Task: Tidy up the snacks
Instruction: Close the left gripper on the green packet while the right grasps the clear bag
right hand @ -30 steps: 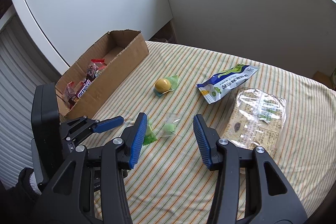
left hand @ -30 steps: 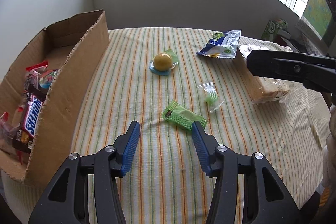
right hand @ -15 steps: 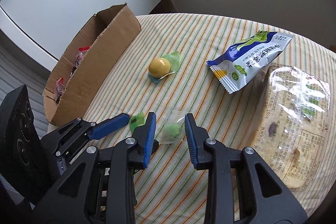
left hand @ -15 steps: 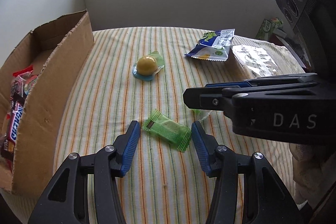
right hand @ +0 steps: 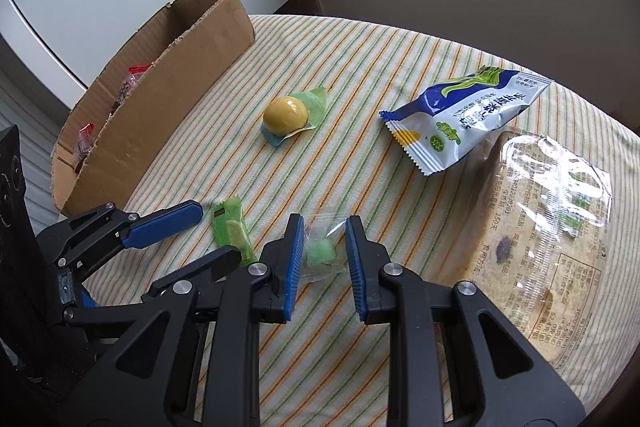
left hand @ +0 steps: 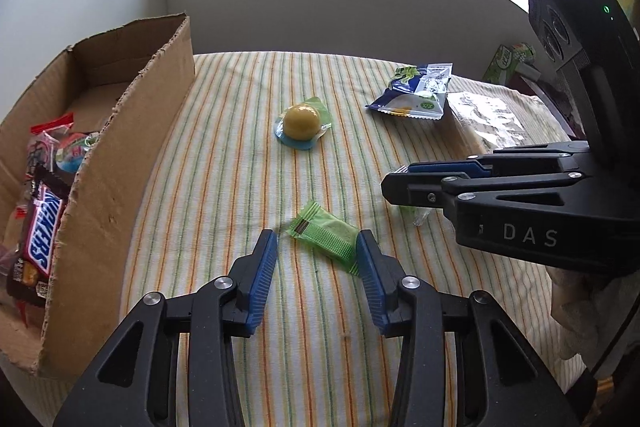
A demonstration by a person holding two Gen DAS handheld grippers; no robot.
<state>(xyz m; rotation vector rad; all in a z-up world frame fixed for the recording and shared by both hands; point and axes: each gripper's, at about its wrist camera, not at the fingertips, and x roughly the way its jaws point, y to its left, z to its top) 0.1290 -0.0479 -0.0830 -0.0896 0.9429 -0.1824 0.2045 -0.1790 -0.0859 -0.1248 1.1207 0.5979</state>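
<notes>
Nearest to you, your left gripper (left hand: 316, 255) has the green wafer packet (left hand: 325, 235) between its blue pads, and its jaws are closing. The right pad looks to be at the packet's near right corner, while the left pad stands clear of it with striped cloth showing in the gap. The packet's long axis runs on a slant, from far left to near right, so the jaws will meet it across that slant rather than square to its sides; expect it to swivel as they bite.

Just to the right, your right gripper (right hand: 323, 251) straddles the small clear packet with the green candy (right hand: 320, 251), and its jaws are closing too. The clear wrapper fills most of the gap, but you cannot tell yet whether the pads press it.

Each snack lies straight ahead of its own claw, flat on the tablecloth (left hand: 240, 155), so neither hand needs to cross.

Farther off sit the yellow ball snack (left hand: 301, 123), the blue-and-white bag (left hand: 416, 91) and the large clear-wrapped pack (right hand: 548, 227). The cardboard box (left hand: 132, 155), far left, already holds bars.
</notes>
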